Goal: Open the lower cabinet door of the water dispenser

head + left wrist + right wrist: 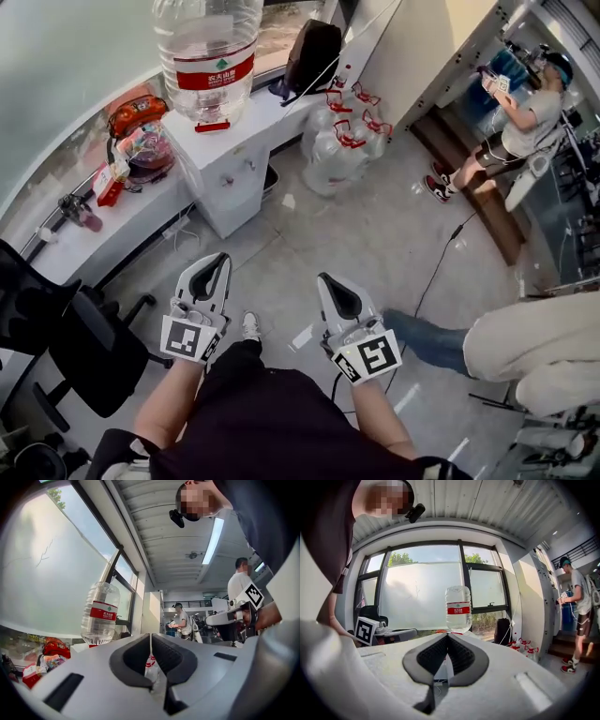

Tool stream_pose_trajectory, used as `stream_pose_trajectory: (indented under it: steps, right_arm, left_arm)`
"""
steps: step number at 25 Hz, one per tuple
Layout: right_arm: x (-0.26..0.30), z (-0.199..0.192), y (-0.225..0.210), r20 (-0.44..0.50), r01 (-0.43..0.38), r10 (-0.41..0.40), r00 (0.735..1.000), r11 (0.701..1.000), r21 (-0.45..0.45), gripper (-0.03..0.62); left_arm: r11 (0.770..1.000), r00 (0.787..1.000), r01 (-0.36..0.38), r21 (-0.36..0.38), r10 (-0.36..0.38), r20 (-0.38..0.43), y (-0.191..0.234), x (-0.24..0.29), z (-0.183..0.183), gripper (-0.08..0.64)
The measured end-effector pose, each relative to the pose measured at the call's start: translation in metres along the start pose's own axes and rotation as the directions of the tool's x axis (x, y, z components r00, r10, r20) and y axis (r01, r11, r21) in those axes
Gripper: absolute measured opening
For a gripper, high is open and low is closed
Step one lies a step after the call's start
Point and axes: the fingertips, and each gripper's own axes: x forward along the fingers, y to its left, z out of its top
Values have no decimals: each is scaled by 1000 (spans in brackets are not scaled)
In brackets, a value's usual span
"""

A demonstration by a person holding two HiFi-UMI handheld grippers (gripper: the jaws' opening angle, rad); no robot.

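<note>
Left gripper [222,257], right gripper [324,278] closed; water dispenser [228,176] ahead.

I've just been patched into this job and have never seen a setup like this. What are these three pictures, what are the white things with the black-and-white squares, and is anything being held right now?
There is no robot here. A person holds a two-jaw hand tool in each hand. The head view comes from a camera on their head that looks steeply down. It shows the left gripper and the right gripper, and the marked cubes are part of those tools. The other two pictures come from a camera riding on each gripper, looking along its own jaws. Both pairs of jaws are together, with nothing between them, so nothing is held. Ahead stands the white water dispenser with a large bottle on top. Its lower door looks closed. Spare bottles stand on the floor beside it.
</note>
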Motion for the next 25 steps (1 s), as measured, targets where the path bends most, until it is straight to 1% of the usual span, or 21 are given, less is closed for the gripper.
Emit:
stream_pose_trajectory:
  steps: [3,6,9,11,14,19,22,25]
  right_arm:
    - [26,5,-19,-3,-5,5,1000,1000,-9,2]
    - [36,2,-36,-14,4,-4,1000,1000,2,2]
    - [44,-9,-54,-37,9,-7,999,999,36,2]
    - [52,-15,-63,-47,-7,9,999,999,47,2]
    - [70,-16,-75,-42,-53,55,998,997,47,2]
    - [100,-5,-102,-1,-152,152,988,988,33,2]
    - [112,5,-124,12,-223,222,975,975,13,2]
    - [126,14,-151,17,-293,293,956,956,-17,2]
  left_arm:
    - [1000,1000,12,-14,-12,-11,15,30,-5,18]
    - [999,998,34,-29,-35,-43,19,51,-16,18]
    - [999,998,21,-34,-23,-53,23,66,-19,18]
    - [1000,998,6,-27,-8,-59,27,72,-19,18]
    - [999,997,-39,-13,38,-72,36,76,-22,18]
    - [990,988,-136,23,137,-66,43,96,-18,18]
    - [978,978,-202,43,204,-42,40,119,-8,18]
    - [967,970,-243,76,244,-10,33,144,5,18]
